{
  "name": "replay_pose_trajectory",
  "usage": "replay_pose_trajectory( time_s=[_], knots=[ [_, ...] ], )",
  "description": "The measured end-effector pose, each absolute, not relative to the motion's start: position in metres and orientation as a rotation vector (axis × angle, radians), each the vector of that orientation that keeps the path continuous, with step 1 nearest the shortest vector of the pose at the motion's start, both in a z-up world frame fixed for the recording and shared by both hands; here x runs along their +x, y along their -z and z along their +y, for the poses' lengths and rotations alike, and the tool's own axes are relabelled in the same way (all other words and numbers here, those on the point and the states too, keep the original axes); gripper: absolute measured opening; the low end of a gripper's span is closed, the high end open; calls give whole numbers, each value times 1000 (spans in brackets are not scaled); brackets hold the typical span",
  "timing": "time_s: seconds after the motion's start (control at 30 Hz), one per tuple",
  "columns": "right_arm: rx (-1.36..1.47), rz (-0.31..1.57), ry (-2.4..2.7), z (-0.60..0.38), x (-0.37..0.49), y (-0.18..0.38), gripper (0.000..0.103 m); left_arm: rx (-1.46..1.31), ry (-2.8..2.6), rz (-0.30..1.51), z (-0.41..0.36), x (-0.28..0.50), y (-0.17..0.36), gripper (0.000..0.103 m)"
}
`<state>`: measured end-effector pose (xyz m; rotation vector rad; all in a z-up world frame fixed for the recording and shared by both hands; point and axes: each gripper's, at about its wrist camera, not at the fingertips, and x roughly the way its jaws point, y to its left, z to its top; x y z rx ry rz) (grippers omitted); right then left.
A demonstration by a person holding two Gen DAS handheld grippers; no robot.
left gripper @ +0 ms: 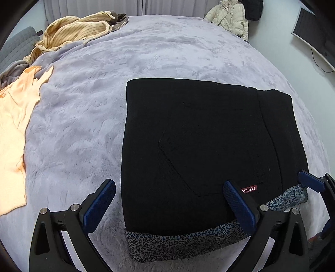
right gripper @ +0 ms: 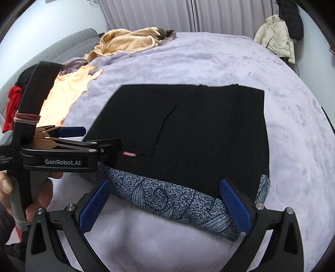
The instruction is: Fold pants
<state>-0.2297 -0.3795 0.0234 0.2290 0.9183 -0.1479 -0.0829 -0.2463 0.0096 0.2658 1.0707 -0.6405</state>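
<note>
The black pants (left gripper: 199, 136) lie folded into a flat rectangle on the lavender blanket (left gripper: 88, 117), with a red "FASHION" label (left gripper: 249, 189) near their front edge. They rest on a blue-grey patterned garment (left gripper: 178, 244) that sticks out along the near side (right gripper: 184, 200). My left gripper (left gripper: 169, 207) is open; its right finger is over the pants' near edge and its left finger over bare blanket. My right gripper (right gripper: 164, 207) is open over the patterned garment, holding nothing. The right wrist view shows the pants (right gripper: 199, 125), with the left gripper (right gripper: 102, 137) open at their left corner.
A peach garment (left gripper: 14, 125) lies at the left and a yellow striped garment (left gripper: 77, 29) is heaped at the far left. A cream jacket (left gripper: 230, 18) hangs beyond the bed. A hand (right gripper: 37, 188) holds the left gripper's handle. Red cloth (right gripper: 12, 104) lies at the far left.
</note>
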Motion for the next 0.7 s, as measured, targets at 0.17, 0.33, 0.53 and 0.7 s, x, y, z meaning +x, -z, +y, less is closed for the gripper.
replay_pose_trajectory(
  time_s=[0.17,0.33,0.53,0.7],
  knots=[
    [165,843,253,-366,-248,-53,103,250,653,944,-233,-110,-43,103],
    [82,856,451,-368,-251,-64,103,265,612,892,-236,-127,-52,103],
    [74,899,524,-376,-241,-59,103,291,593,916,-243,-126,-41,103],
    [96,907,502,-372,-242,-53,103,309,549,886,-238,-130,-40,103]
  ],
)
